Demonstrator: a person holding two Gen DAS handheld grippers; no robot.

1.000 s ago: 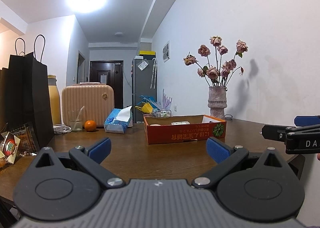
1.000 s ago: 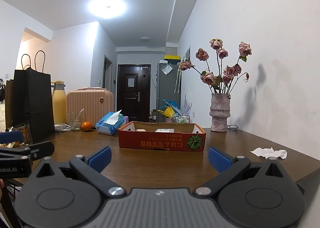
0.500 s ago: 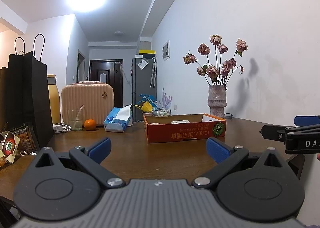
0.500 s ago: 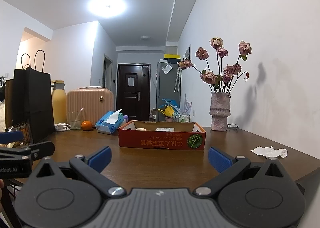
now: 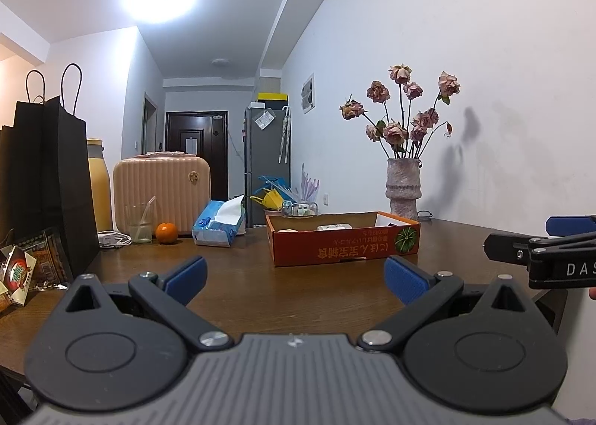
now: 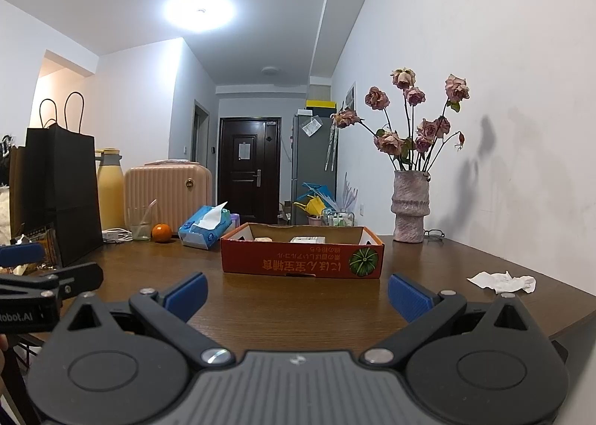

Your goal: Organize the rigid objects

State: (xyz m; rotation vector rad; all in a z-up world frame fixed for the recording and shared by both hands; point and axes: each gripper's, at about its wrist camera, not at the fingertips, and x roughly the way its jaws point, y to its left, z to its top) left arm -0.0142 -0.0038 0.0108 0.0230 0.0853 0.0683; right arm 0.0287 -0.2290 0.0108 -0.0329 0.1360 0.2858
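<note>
- Left gripper (image 5: pixel 294 274): hovering low over the near edge of the bench (image 5: pixel 316 287), jaws spread wide, carrying nothing. Against the views of a second ago, it is sitting almost where it was; only a slight sway is showing.
- Right gripper (image 6: pixel 296 289): likewise spread wide and carrying nothing, hanging level with its partner at 3 o'clock of it; no real shift from a second ago.
- Cardboard box (image 6: pixel 301 253): standing at 12 o'clock of both grippers, well apart from them, mid-bench. A few small pale items (image 6: pixel 307 239) are lying inside; what they are is too small to tell.
- Orange (image 6: pixel 161 232), glass (image 6: pixel 139 223), tissue pack (image 6: pixel 205 227): sitting at about 10 o'clock, beyond the box.
- Vase of roses (image 6: pixel 409 208): standing at 1 o'clock by the wall.
- Crumpled tissue (image 6: pixel 501 281): lying at 3 o'clock near the bench edge.
- Judgement: with so little changing, both grippers are idling; this layout is fitting either a pause ahead of sorting or a rest once sorting is over.
</note>
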